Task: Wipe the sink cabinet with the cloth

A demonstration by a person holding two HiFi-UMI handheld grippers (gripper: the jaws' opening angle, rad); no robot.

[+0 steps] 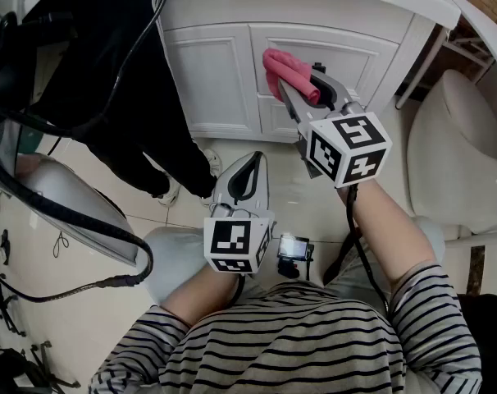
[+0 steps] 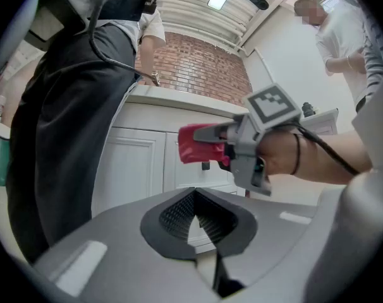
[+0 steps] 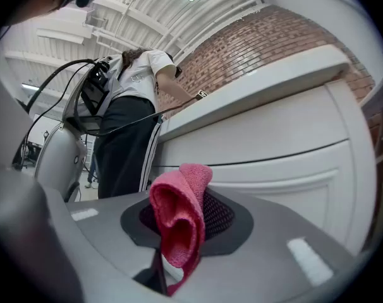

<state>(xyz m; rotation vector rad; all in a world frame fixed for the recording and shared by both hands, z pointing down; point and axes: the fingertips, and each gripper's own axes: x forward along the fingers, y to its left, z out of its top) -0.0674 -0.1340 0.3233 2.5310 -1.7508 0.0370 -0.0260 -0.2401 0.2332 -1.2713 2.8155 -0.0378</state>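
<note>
Here, head view: under the counter's front edge, toward its right corner, the right gripper clamps a pink cloth at the sink cabinet door. The left gripper hangs lower. Left gripper view: its 2 jaws meet on nothing. Right gripper view: the cloth bulges loosely, so a hard wipe may pull it free. Whether cloth touches door is unclear. A bystander's dark trousers hide the cabinet's left end.
</note>
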